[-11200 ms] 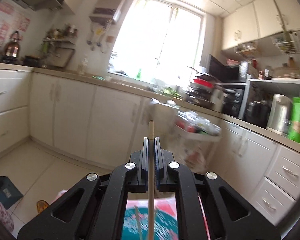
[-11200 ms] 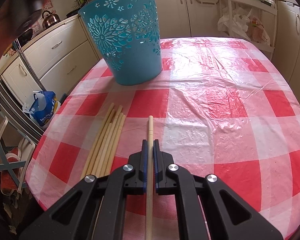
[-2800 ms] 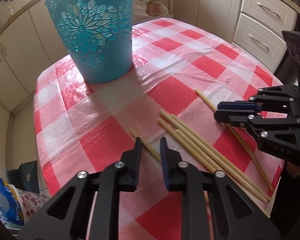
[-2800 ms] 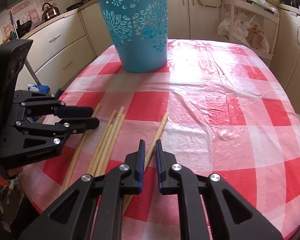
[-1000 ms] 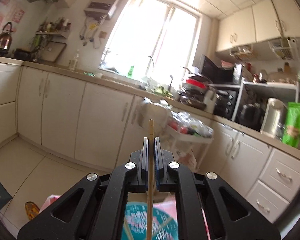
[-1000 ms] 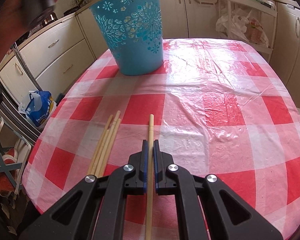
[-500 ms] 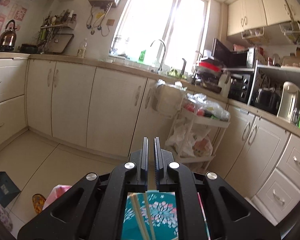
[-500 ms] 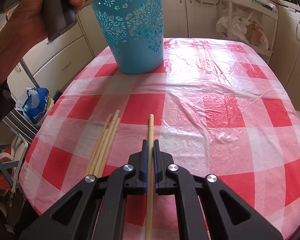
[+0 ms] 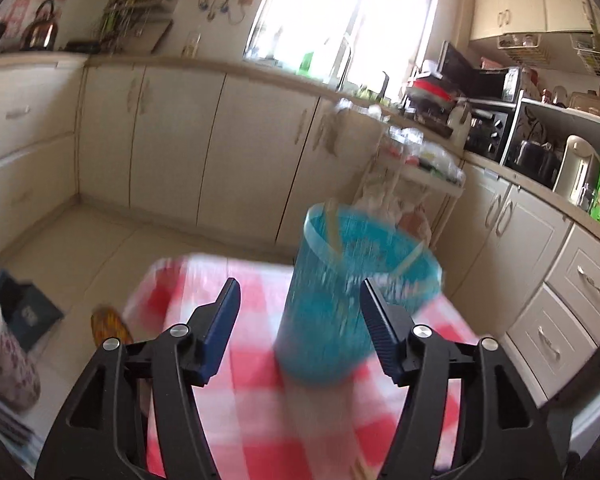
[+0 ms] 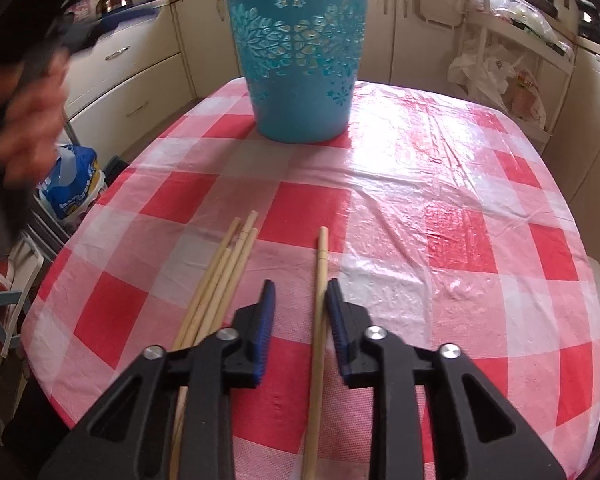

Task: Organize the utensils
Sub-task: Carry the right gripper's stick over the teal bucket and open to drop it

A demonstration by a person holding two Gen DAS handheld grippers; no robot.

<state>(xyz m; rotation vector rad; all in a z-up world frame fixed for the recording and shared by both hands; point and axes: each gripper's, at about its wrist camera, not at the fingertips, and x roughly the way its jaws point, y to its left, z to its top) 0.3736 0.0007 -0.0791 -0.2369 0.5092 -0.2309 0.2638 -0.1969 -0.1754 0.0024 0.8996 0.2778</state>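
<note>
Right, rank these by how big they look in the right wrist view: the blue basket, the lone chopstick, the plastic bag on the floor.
1. Blue basket, clearly largest.
2. Lone chopstick: long but thin, and nearness to the camera stretches it.
3. Plastic bag, smallest, partly hidden by the table edge.

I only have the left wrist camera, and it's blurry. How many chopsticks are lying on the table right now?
Observer: Five. A bundle showing four tips and a single chopstick beside it, on the checked tablecloth.
Operator: Is the right gripper holding one?
Observer: No. The right gripper is open, with the single chopstick lying between its jaws unclamped.
Operator: Where's the bin from there?
Observer: The blue bin stands at the table's far end, apart from the chopsticks.
</note>
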